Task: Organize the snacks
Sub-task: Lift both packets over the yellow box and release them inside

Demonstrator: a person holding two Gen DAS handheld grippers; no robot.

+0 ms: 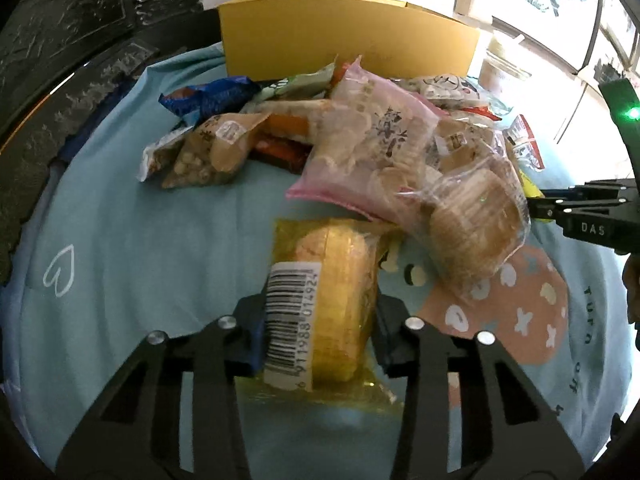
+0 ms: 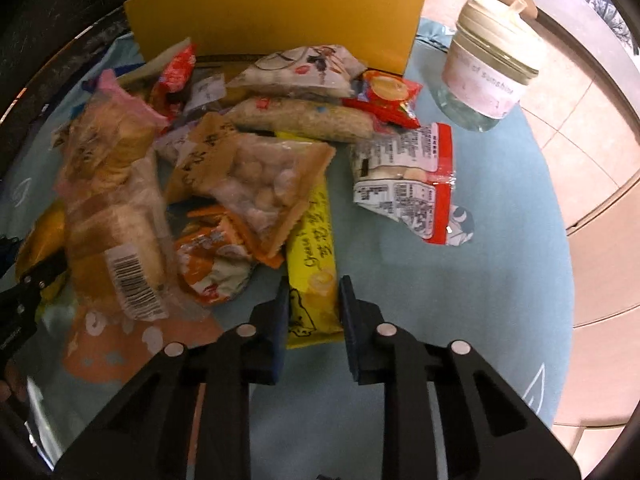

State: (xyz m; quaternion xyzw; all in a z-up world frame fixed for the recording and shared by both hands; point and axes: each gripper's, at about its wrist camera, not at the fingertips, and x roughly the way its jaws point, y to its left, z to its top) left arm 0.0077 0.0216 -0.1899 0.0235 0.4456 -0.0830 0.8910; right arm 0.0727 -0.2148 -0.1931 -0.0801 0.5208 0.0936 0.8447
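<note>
A pile of snack packets lies on a light blue cloth. In the left wrist view my left gripper is shut on a yellow cake packet with a barcode label, its pads pressing both sides. At the pile's right edge, my right gripper shows from the side. In the right wrist view my right gripper is shut on the near end of a long yellow cheese bar packet. My left gripper shows at the left edge, by the same yellow packet.
An open yellow box stands behind the pile. A lidded glass jar with a pale label sits at the back right. A red-and-white packet lies apart to the right. The round table's edge curves close by.
</note>
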